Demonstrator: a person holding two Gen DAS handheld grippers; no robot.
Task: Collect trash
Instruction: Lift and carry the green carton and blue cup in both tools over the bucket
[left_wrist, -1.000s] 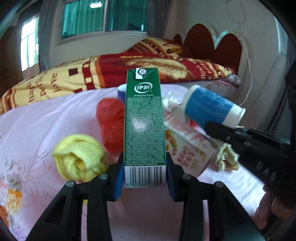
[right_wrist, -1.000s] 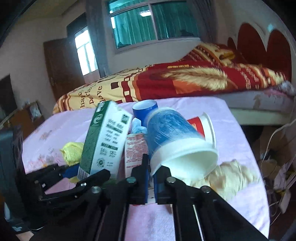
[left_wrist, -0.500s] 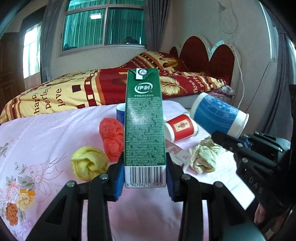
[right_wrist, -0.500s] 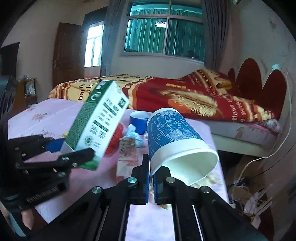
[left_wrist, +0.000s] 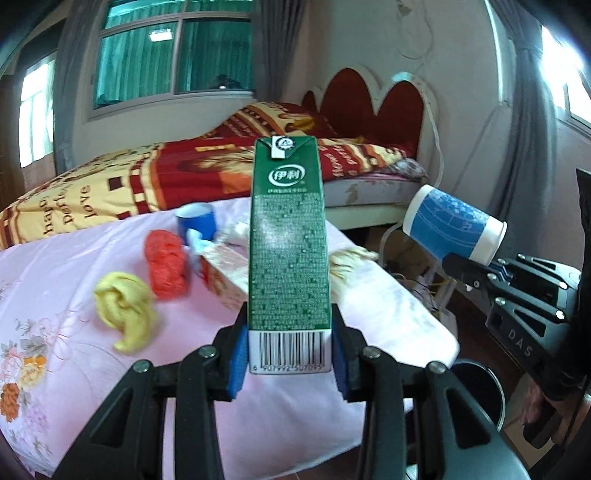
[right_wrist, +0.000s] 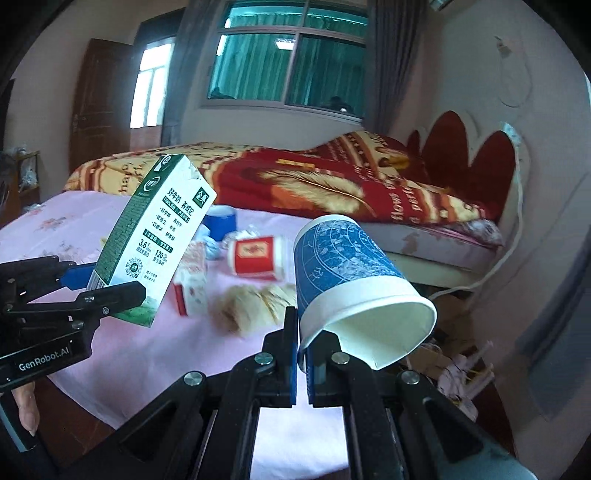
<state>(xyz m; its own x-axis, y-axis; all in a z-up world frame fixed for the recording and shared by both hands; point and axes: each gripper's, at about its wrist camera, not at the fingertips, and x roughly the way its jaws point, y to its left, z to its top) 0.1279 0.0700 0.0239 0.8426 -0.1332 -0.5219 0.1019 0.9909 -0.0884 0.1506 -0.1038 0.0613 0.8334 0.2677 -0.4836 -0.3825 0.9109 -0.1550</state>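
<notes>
My left gripper (left_wrist: 289, 350) is shut on a green milk carton (left_wrist: 288, 251) and holds it upright in the air above the near edge of the table; the carton also shows in the right wrist view (right_wrist: 147, 240). My right gripper (right_wrist: 302, 350) is shut on the rim of a blue paper cup (right_wrist: 354, 280), tilted mouth-down, held past the table's right edge; the cup also shows in the left wrist view (left_wrist: 454, 230). A dark trash bin (left_wrist: 480, 387) stands on the floor below, between the grippers.
On the pink tablecloth (left_wrist: 74, 350) lie a yellow wad (left_wrist: 123, 310), a red wad (left_wrist: 166, 264), a small blue cup (left_wrist: 195, 221), a red-and-white box (left_wrist: 221, 273), a red cup (right_wrist: 256, 256) and crumpled beige paper (right_wrist: 251, 302). A bed (right_wrist: 332, 184) stands behind.
Both grippers have pulled back and up from the table with their loads. The right gripper with the cup has moved off past the table's right edge, and the trash bin has come into view.
</notes>
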